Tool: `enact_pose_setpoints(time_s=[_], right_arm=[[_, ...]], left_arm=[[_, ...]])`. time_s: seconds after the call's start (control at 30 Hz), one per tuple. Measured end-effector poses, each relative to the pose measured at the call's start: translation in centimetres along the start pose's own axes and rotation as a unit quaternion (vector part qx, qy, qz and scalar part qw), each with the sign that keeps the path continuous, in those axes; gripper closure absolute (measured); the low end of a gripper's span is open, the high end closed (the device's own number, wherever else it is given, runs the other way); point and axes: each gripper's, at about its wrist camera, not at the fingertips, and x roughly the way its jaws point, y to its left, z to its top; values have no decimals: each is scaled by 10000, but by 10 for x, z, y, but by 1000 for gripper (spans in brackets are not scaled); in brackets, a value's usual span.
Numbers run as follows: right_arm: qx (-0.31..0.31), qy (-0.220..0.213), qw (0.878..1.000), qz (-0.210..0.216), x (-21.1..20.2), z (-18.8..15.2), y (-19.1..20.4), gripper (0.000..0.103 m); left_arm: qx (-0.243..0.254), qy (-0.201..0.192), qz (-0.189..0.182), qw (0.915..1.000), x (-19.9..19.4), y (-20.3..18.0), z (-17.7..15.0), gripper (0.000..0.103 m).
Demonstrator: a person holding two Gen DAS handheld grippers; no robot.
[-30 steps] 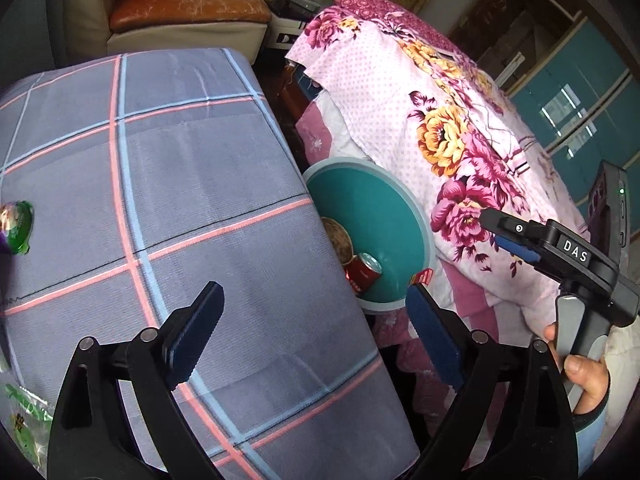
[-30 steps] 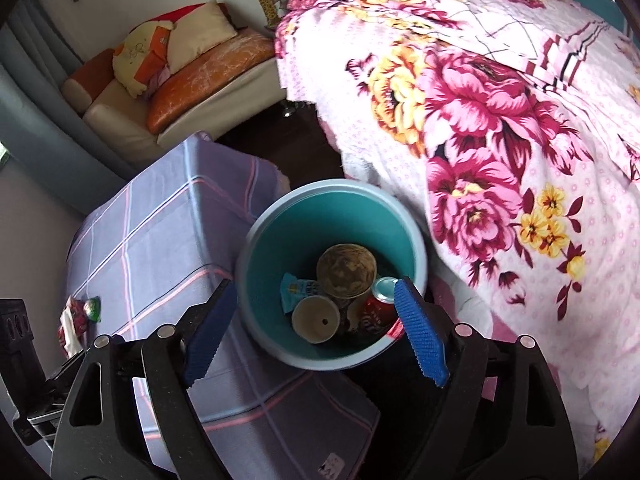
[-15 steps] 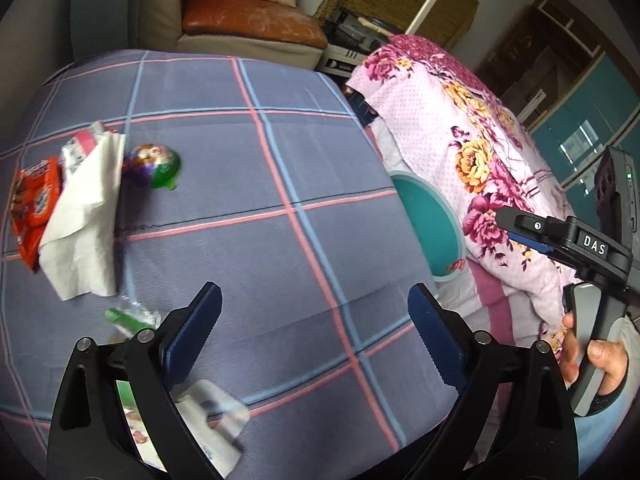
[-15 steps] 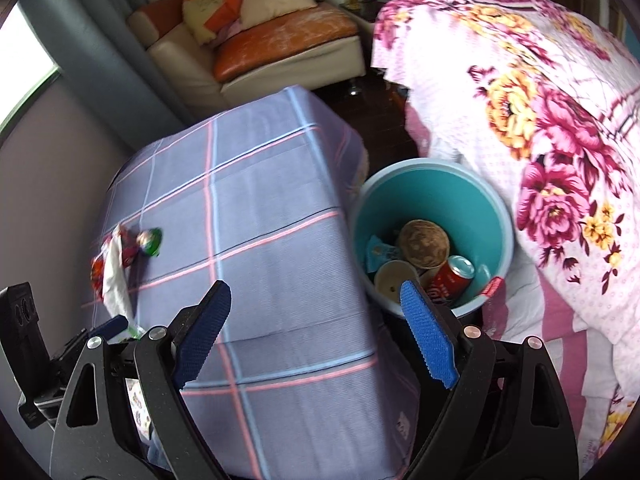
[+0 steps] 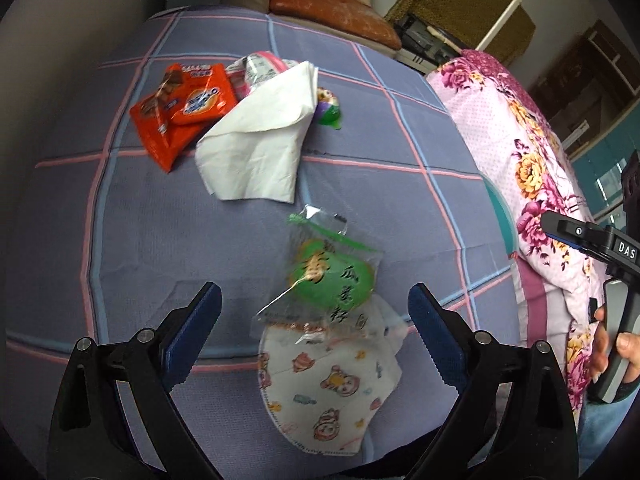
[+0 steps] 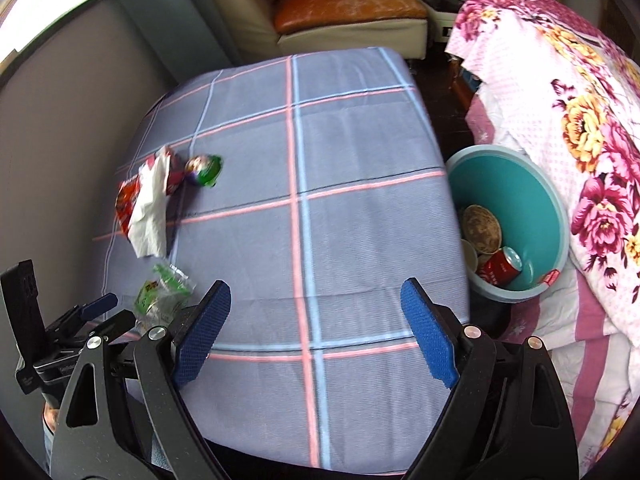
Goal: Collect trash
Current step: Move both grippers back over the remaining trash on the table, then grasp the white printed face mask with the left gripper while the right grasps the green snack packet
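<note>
Step in hand, as judged: approach to the next piece of trash on the tabletop [image 5: 132, 240], a surface covered in grey-blue cloth with pink and blue check lines.

Left gripper [image 5: 314, 310]: jaws spread wide, nothing between the pads. Right gripper [image 6: 316, 320]: jaws likewise spread wide and empty, held over bare cloth.

Nearest item: a clear plastic snack bag with a green printed label [image 5: 334, 276]. In the left wrist view it is seen at 12 o'clock from the left gripper, between the lines of the two fingers and just beyond the tips. It partly overlaps a white fabric face mask with cartoon prints [image 5: 328, 384], which lies lower in the frame, between the gripper's arms.

Further off, at 11 o'clock: a crumpled white paper tissue [image 5: 260, 148], two orange foil snack wrappers [image 5: 180, 112] and a small green-and-purple round sweet wrapper [image 5: 328, 110], clustered and touching.

Destination: a teal round plastic bin [image 6: 536, 200], at 2 o'clock from the right gripper, off the tabletop's edge, already holding a red drink can [image 6: 500, 268] and paper cups.

For a clean pick, the bag should be centred between the pads and pinched at its bulging middle, not at the thin film edge. The mask beneath could be dragged along; the pads should be closed on one item only.
</note>
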Motion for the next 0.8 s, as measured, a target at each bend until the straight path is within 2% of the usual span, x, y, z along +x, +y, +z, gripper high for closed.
enact_pose_setpoints(time_s=[0.17,0.37,0.6,0.63,0.67,0.7,0.77,0.8], right_arm=[[-213,70,9997,68,6,-5,17,20],[-299,80,9993,199,9,-16,25,20],[-347,176,9988,292,16,-33,25,20],[-351,176,9988,301,16,-35,25,20],[-355,171,9988,305,16,-36,25,20],[-356,166,9988,308,16,-37,25,20],[-346,157,9987,326,16,-38,26,20],[-346,156,9987,337,16,-38,27,20]], left_arm=[[-138,175,26,9997,2,14,-24,9],[42,337,156,9993,7,7,-53,9],[541,26,697,9961,8,-12,-78,9],[628,-42,768,9951,8,-16,-81,13],[738,-128,903,9931,9,-21,-85,23],[840,-196,1035,9909,9,-24,-87,28],[903,-321,1133,9889,7,-26,-91,51],[869,-358,1107,9894,6,-25,-92,57]])
